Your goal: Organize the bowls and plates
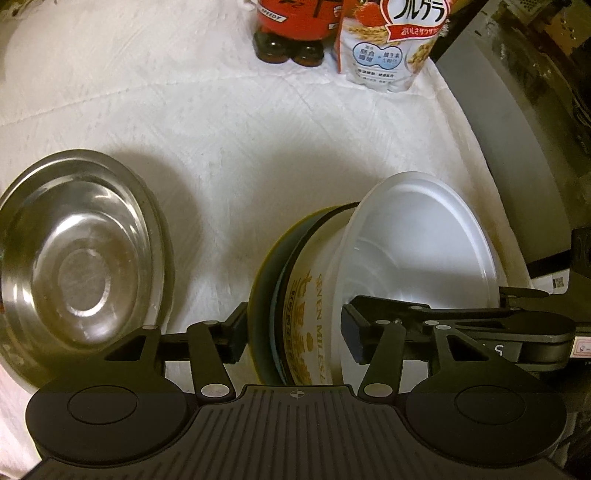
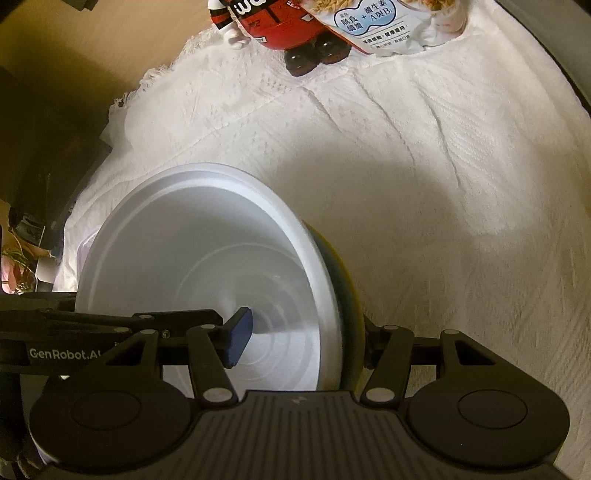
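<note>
A stack of nested bowls is held between both grippers above the white cloth: a white plastic bowl (image 1: 417, 236) sits inside a printed paper bowl (image 1: 314, 314) with a dark yellow-rimmed bowl (image 1: 264, 295) outermost. My left gripper (image 1: 293, 336) is shut on the stack's left rim, one finger inside the white bowl. My right gripper (image 2: 303, 343) is shut on the opposite rim of the white bowl (image 2: 199, 251), its left pad (image 2: 240, 336) inside. A steel bowl (image 1: 77, 254) stands to the left on the cloth.
A red figurine with dark feet (image 1: 291, 33) and a cereal bag (image 1: 391, 44) stand at the back of the white tablecloth (image 1: 258, 129). A grey appliance (image 1: 517, 147) borders the right side. The cloth's fringed edge (image 2: 125, 103) is at the left in the right wrist view.
</note>
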Motion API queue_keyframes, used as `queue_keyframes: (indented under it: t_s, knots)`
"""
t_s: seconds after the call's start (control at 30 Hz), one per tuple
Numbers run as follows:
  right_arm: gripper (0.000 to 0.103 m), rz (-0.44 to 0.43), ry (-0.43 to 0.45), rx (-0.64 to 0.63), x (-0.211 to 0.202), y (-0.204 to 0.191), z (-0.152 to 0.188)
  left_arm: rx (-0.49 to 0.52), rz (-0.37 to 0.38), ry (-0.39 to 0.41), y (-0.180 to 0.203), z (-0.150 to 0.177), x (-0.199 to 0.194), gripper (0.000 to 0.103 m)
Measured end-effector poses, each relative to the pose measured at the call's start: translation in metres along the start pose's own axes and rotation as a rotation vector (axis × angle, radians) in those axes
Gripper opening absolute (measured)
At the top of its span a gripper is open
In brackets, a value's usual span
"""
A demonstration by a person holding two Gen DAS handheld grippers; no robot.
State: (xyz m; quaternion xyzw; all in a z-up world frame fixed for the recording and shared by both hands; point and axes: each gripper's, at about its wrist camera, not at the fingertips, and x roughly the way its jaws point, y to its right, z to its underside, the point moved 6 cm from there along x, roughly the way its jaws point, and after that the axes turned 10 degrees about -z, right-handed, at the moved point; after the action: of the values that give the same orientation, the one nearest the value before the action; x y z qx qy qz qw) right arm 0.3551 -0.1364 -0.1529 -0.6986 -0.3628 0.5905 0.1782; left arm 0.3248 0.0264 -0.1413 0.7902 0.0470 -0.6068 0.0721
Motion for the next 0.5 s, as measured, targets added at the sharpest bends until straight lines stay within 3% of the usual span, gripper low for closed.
queue_keyframes:
  t_s: [0.2,0.37,0.5]
  knots:
    - [0.057,0.001,-0.002,0.001,0.0,0.0,0.0,0.0,0.008,-0.003,0.0,0.0,0.0,0.057]
    - [0.061,0.028,-0.001,0.001,-0.005,0.0,0.0,0.015,0.053,0.008,0.009,-0.003,-0.005,0.069]
    - [0.06,0.03,0.001,0.024,-0.011,0.004,0.002,0.009,0.066,0.012,0.01,-0.005,-0.005,0.07]
